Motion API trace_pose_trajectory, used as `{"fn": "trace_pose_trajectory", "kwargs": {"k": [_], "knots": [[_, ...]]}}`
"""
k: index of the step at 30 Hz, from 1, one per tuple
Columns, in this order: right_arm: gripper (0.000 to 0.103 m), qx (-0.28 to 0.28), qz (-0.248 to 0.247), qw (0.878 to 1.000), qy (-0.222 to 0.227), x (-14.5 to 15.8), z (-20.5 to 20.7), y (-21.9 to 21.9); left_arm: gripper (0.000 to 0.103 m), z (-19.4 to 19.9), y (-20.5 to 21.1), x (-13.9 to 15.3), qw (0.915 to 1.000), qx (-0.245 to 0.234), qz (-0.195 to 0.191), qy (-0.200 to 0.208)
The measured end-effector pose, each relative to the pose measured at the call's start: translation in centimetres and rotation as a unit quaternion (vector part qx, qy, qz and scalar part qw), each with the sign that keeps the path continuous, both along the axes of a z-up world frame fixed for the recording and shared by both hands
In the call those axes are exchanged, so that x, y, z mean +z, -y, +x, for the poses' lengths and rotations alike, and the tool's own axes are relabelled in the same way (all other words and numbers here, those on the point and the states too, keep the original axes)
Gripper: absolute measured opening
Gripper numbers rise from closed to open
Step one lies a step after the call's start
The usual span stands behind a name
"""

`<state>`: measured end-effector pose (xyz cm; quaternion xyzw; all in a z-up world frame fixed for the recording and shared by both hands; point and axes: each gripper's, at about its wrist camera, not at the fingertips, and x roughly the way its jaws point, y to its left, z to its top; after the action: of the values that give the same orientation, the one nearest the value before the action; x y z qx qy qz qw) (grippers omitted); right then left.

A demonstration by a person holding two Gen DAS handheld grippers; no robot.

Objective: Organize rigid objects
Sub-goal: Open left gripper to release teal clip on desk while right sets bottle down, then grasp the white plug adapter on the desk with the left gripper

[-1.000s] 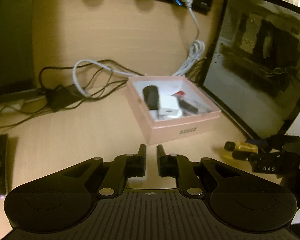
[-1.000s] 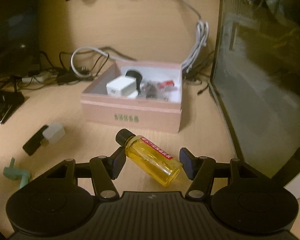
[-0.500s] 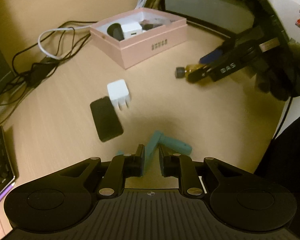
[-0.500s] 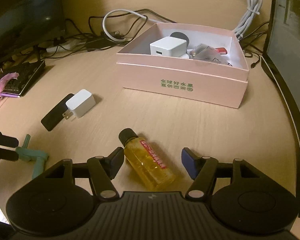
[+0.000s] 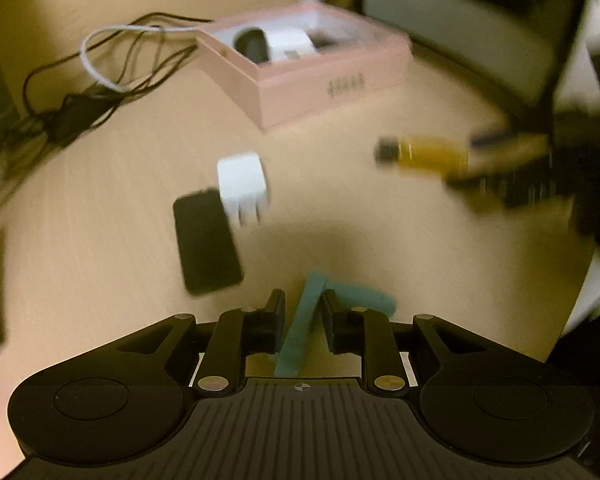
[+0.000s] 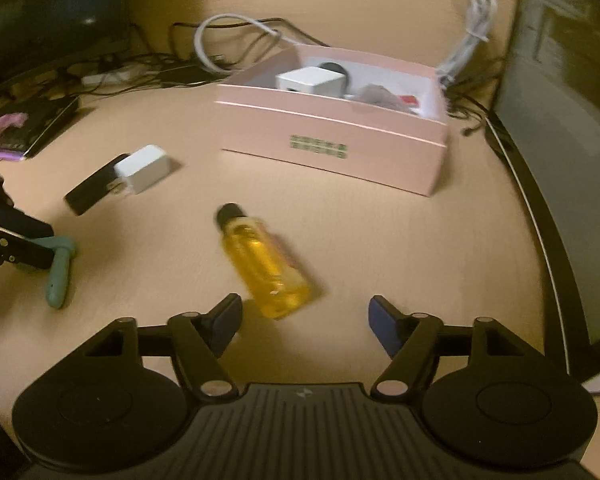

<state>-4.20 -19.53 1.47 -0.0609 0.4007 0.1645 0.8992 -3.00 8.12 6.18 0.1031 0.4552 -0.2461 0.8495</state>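
Observation:
A teal L-shaped tool (image 5: 300,328) lies on the desk between the fingers of my left gripper (image 5: 303,320), which stands narrowly open around it; it also shows in the right wrist view (image 6: 60,268). A yellow bottle with a black cap (image 6: 266,266) lies on the desk just ahead of my open, empty right gripper (image 6: 304,316); it also shows in the left wrist view (image 5: 424,154). A pink box (image 6: 332,140) holds a white charger (image 6: 310,80) and other small items. A white plug adapter (image 5: 242,182) and a flat black object (image 5: 206,240) lie loose.
A large dark monitor (image 6: 560,120) stands along the right. Tangled black and white cables (image 5: 112,52) lie behind the box. A dark keyboard with a pink item (image 6: 16,132) sits at the left. The desk's front edge is close on the right.
The yellow bottle now lies free on the desk ahead of my right gripper, which has drawn back. My left gripper has moved closer over the teal tool.

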Motion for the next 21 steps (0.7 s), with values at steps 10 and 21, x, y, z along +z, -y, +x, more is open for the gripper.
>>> {"fn": "trace_pose_trajectory", "kwargs": {"k": [10, 21], "knots": [[0.084, -0.026, 0.014, 0.999, 0.019, -0.8, -0.7, 0.6, 0.024, 6.2, 0.4, -0.1, 0.9895, 0.138, -0.026, 0.032], [0.100, -0.043, 0.021, 0.998, 0.039, -1.6, -0.9, 0.9, 0.041, 6.2, 2.9, -1.0, 0.9946, 0.087, -0.045, 0.035]]}}
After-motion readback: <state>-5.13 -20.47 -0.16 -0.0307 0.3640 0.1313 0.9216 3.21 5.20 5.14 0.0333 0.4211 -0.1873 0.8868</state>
